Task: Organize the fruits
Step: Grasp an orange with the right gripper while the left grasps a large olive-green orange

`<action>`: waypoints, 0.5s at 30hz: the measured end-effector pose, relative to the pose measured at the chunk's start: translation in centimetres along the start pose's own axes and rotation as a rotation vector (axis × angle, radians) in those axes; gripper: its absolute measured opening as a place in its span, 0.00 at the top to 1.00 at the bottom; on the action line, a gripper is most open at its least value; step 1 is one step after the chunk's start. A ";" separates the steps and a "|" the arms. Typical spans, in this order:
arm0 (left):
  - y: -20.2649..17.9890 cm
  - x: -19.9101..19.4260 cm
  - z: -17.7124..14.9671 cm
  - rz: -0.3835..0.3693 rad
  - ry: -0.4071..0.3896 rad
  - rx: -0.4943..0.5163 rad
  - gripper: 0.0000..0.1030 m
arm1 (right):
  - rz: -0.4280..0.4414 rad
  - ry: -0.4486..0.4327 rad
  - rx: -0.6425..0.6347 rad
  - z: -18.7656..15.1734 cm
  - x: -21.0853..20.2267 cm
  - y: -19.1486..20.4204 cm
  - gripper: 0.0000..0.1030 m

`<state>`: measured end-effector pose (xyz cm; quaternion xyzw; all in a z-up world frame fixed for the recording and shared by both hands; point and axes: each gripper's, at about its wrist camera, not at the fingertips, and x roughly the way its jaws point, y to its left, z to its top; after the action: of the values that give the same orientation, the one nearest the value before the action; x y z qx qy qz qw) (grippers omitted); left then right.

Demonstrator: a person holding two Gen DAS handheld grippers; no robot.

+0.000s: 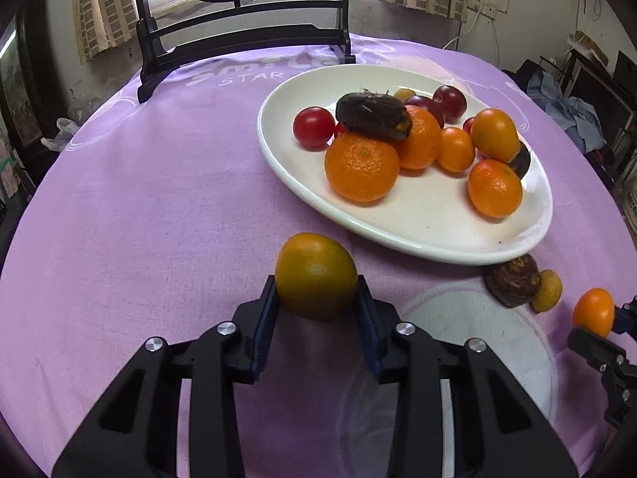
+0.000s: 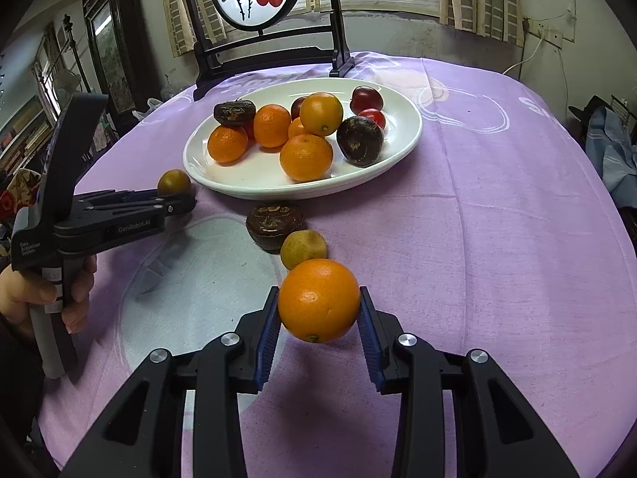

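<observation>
Blue ribbed pads of the right tongs (image 2: 319, 310) press on both sides of a bright orange fruit (image 2: 318, 300), which is clamped between them above the surface (image 2: 497, 239). Just beyond it on the purple cloth lie a small yellowish fruit (image 2: 303, 249) and, touching that one, a dark brown water chestnut (image 2: 274, 225).

Off to the left a hand (image 2: 47, 290) grips the handle of the left tongs (image 1: 317, 286), whose side reads "GenRobot.AI", with smaller print on the grip that looks like "Data Acquisition System". Those tongs are clenched on a greenish-orange fruit (image 1: 316, 275), which sits near the rim of the white plate (image 1: 398, 235).

On the plate are piled several tangerines (image 1: 361, 169), red cherry tomatoes (image 1: 313, 126), dark plums (image 1: 450, 97) and more dark water chestnuts (image 1: 372, 113), one of them resting on top of the tangerines.

White lettering is printed on the cloth behind the plate; only the word "STAR" (image 1: 249, 78) reads clearly, and the larger word above it is too washed out to make out. A dark wooden stand (image 2: 270, 55) with a round painted panel of red fruit stands at the far edge of the surface, and the small writing on the panel is illegible.
</observation>
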<state>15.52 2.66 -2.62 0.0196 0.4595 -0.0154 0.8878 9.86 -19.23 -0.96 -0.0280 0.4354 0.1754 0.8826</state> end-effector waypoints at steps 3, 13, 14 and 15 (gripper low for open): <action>-0.2 -1.0 -0.2 -0.020 -0.005 0.006 0.64 | 0.009 -0.014 -0.001 0.0 -0.2 0.2 0.63; -2.9 -7.0 2.0 -0.116 -0.113 0.077 0.64 | 0.014 -0.106 -0.080 3.0 -2.9 2.2 0.63; -3.1 -7.1 2.6 -0.116 -0.118 0.079 0.64 | 0.012 -0.118 -0.090 3.7 -3.0 2.4 0.63; -3.3 -7.1 3.2 -0.116 -0.121 0.078 0.64 | 0.010 -0.133 -0.098 4.4 -3.1 2.6 0.63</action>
<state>13.88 -0.76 5.00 0.0265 0.4042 -0.0858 0.9102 10.63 -16.82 4.46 -0.0574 0.3669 0.2024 0.9062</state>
